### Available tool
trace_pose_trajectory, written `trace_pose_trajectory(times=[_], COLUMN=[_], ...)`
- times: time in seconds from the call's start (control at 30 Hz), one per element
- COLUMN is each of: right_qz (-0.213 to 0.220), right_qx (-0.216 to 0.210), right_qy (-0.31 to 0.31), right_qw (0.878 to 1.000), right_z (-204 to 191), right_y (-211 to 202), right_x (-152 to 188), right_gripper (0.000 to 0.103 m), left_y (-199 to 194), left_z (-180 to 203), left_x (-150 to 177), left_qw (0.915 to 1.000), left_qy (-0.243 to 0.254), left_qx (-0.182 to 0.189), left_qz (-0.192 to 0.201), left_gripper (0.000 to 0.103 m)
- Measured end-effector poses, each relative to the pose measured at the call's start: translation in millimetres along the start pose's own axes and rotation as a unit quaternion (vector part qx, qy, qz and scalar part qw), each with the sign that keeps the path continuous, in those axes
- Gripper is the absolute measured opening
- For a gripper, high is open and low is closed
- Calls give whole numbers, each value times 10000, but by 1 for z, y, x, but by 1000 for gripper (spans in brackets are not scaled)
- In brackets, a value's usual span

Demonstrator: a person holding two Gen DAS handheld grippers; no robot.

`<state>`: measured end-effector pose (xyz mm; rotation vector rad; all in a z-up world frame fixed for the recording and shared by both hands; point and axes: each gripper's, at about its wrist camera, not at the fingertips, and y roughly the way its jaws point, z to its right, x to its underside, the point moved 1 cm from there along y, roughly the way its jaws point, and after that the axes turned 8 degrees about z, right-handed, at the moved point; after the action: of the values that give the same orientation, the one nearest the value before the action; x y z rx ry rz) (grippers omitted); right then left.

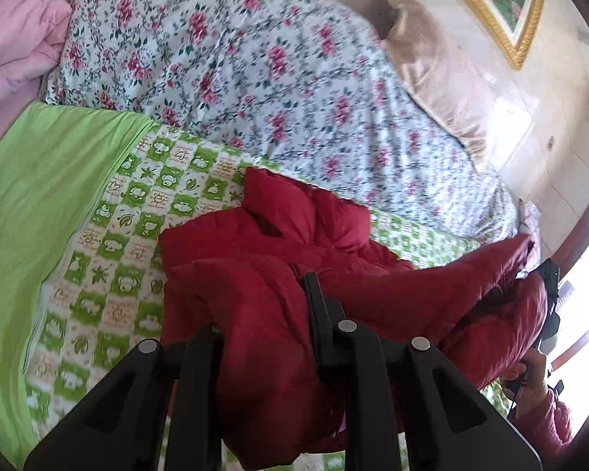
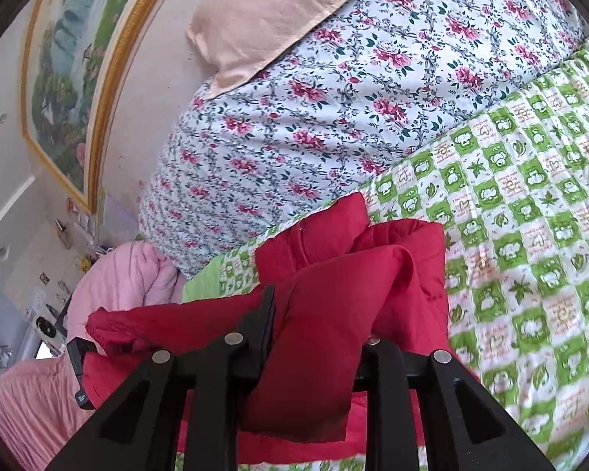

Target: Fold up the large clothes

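A puffy red jacket lies bunched on the green-and-white checked quilt, with part of it lifted off the bed. My left gripper is shut on a thick fold of it; one black finger shows and the other is buried under the cloth. In the right wrist view my right gripper is shut on another fold of the red jacket, with one finger showing. The right gripper and the hand holding it also appear at the left wrist view's right edge.
A heaped floral duvet lies behind the jacket, with a peach pillow against the wall. A pink blanket and a plain green sheet lie to the left. A gold-framed picture hangs on the wall.
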<state>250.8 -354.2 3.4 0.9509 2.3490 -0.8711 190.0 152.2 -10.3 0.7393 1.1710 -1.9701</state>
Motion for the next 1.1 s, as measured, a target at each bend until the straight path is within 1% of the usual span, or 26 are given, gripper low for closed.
trace_pose_trajectory(times=[0.17, 0.27, 0.4, 0.47, 0.53, 0.63, 0.73, 0.87, 0.93, 1.1], right_qz=[-61, -80, -80, -55, -54, 4, 54, 116, 118, 103], right_qx=[256, 402, 601, 679, 727, 828, 876, 841, 858, 1052], right_qy=[244, 366, 786, 1056, 1192, 1242, 1352, 1694, 1744, 1575], right_qw=[9994, 9985, 9951, 9921, 9902, 9888, 9869, 9819, 9808, 9818], right_z=[20, 32, 57, 71, 80, 90, 97, 112, 116, 118], right_y=[37, 56, 83, 97, 107, 122, 133, 144, 148, 162], right_x=[-8, -11, -13, -13, -14, -15, -16, -17, -19, -21], right_gripper=[25, 27, 29, 29, 29, 29, 30, 31, 31, 31], left_y=[42, 70, 111, 124, 135, 145, 154, 156, 149, 124], left_z=[-16, -30, -47, -53, -58, -66, -73, -77, -76, -72], left_x=[-10, -13, -14, -16, -18, -22, -26, -38, -45, -57], left_qw=[9996, 9986, 9966, 9960, 9953, 9939, 9920, 9915, 9924, 9950], left_qy=[-172, -369, -604, -693, -776, -966, -1131, -1171, -1137, -985], left_qx=[-133, -200, -253, -220, -204, -169, -140, -49, 29, 96], left_qz=[-175, -308, -497, -529, -544, -500, -541, -556, -460, -141], left_gripper=[17, 17, 17, 18, 18, 20, 21, 22, 24, 28])
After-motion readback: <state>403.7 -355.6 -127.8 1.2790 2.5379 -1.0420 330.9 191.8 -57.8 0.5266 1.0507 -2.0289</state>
